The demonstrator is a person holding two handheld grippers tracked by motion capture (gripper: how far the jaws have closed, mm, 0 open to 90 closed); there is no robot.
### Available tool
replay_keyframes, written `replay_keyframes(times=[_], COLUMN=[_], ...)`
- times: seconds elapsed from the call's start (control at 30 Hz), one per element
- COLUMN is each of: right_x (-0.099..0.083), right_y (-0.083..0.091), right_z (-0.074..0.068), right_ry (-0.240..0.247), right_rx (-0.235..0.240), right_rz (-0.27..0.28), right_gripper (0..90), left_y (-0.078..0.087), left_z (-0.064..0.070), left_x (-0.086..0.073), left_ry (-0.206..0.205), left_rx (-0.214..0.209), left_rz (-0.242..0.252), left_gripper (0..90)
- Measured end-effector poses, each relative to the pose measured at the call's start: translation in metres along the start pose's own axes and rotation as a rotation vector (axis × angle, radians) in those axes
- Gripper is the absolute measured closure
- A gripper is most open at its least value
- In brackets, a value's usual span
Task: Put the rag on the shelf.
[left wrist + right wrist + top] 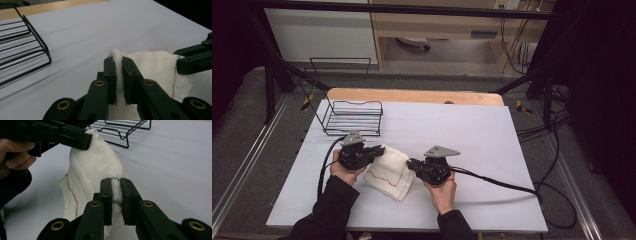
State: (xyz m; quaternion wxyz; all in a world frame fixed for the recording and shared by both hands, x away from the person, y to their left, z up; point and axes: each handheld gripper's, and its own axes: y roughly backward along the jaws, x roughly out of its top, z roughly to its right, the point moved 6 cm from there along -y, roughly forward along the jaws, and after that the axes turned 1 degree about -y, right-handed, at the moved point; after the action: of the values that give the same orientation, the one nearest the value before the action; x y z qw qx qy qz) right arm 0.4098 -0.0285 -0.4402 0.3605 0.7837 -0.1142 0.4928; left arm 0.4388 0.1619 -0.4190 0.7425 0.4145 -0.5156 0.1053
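A white cloth with a thin red stitched line lies crumpled on the pale table, lifted at two corners. My left gripper is shut on its far left corner; in the left gripper view the cloth bulges up between the closed jaws of this gripper. My right gripper is shut on the right corner. The right gripper view has a fold of cloth pinched at this gripper, with the left gripper holding the top.
A black wire basket stands at the back left of the table, close behind the left gripper; its wires show as the basket and basket. Cables trail off both grippers. The table's right half is bare.
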Motion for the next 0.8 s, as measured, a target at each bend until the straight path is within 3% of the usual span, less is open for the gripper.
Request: replay_keyframes(times=[0.27,0.57,0.8], right_x=[0.015,0.027,0.037], right_y=[0.006,0.014,0.019], right_z=[-0.004,-0.005,-0.008], right_ry=[0.042,0.048,0.078], right_rx=[-0.008,-0.01,-0.024], right_rz=[0.05,0.103,0.136], right_gripper=[80.9,80.9,80.9], left_y=[0.013,0.022,0.029], left_z=[0.002,0.006,0.008], left_x=[0.009,0.017,0.022], left_ry=[0.0,-0.011,-0.018], left_rx=[0.012,0.017,0.027], left_rz=[0.061,0.123,0.168], left_gripper=[82.1,82.1,82.1])
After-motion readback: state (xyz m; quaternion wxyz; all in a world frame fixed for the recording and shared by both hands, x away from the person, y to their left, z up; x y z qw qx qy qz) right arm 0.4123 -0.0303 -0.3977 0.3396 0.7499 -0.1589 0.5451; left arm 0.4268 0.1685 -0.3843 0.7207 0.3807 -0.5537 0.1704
